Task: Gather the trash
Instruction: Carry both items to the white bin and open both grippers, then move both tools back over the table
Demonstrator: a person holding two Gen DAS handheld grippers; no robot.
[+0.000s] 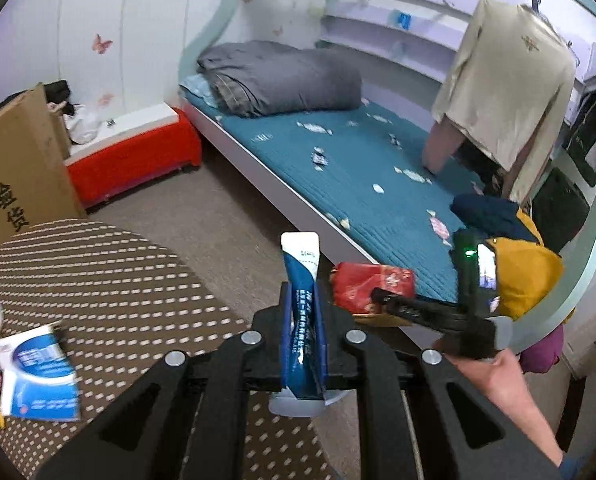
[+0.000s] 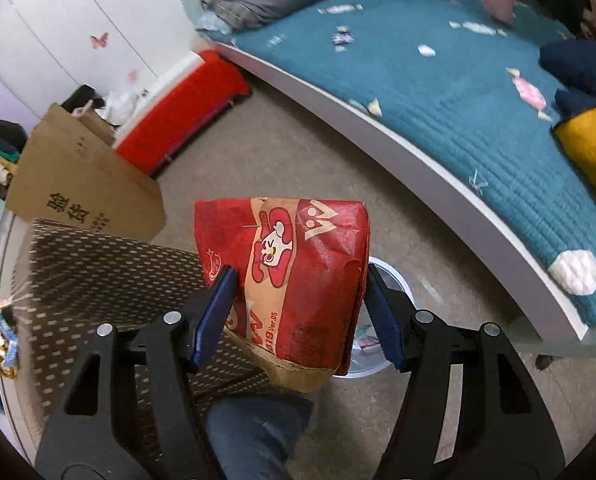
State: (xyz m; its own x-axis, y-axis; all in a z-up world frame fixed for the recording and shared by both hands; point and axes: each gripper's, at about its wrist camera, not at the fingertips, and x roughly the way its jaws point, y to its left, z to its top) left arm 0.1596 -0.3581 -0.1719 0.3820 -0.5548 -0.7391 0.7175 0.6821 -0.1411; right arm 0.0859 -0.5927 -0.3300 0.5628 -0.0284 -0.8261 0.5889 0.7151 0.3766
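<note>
My left gripper (image 1: 302, 300) is shut on a blue and white tube (image 1: 301, 264) that stands upright between its blue pads, above the edge of a white bin (image 1: 295, 405). My right gripper (image 2: 298, 296) is shut on a crumpled red and tan paper bag (image 2: 293, 276), held over the floor; the same bag (image 1: 372, 284) and the right gripper's body show in the left wrist view to the right. The white trash bin (image 2: 394, 280) sits on the floor behind the bag, mostly hidden. More trash lies on the round patterned table (image 1: 109, 280): a blue and white packet (image 1: 37, 376).
A bed with a teal quilt (image 1: 358, 172) and a grey duvet (image 1: 281, 76) runs along the right. A cardboard box (image 1: 13, 168) and a red bench (image 1: 137, 156) stand at the left wall. Clothes (image 1: 510, 88) hang at the right. A yellow jacket (image 1: 526, 276) lies on the bed. A snack wrapper (image 2: 5, 336) lies at the table's left edge.
</note>
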